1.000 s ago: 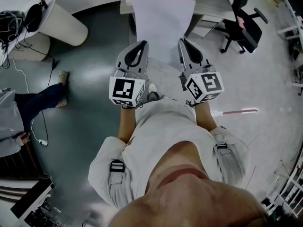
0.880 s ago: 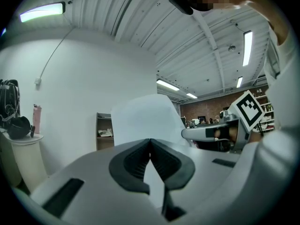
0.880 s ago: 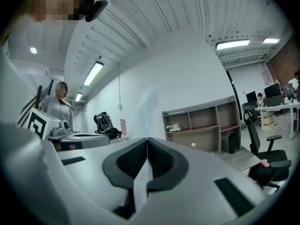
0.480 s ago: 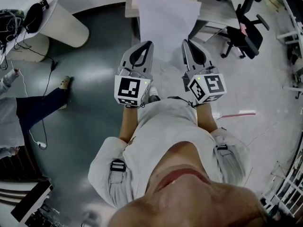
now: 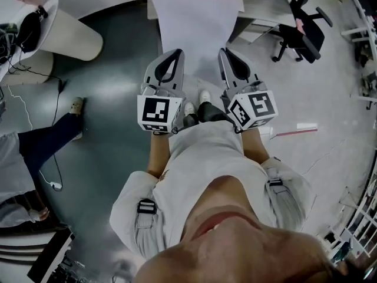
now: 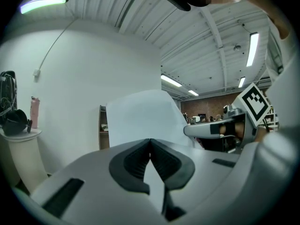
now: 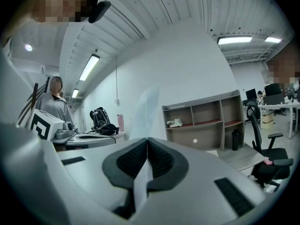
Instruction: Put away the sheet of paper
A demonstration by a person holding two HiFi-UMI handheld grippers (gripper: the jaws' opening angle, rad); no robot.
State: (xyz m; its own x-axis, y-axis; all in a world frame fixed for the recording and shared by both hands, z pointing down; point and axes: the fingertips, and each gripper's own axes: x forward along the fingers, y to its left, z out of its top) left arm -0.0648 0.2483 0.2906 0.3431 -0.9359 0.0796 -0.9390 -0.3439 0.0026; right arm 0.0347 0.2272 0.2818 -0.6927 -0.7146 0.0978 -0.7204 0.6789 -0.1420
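A white sheet of paper (image 5: 194,25) hangs in the air in front of me, held by its near edge. My left gripper (image 5: 178,53) is shut on the sheet's left part, and the paper (image 6: 138,118) rises above its closed jaws (image 6: 150,140). At the sheet's right part my right gripper (image 5: 225,50) is shut too. In the right gripper view the paper (image 7: 146,109) shows nearly edge-on, with a strip pinched between the pads (image 7: 159,161). Each gripper shows in the other's view: the right gripper (image 6: 206,129), the left gripper (image 7: 63,134).
A wooden shelf unit (image 7: 206,121) stands ahead against the wall, with a low desk (image 7: 239,156) before it. A black office chair (image 5: 303,31) is to the right. A round white table (image 5: 65,28) with bags and a seated person's leg (image 5: 50,128) are on the left.
Both grippers keep their hold on the sheet and have shifted slightly left. My shoes now show below the grippers. The person on the left has drawn further out of view.
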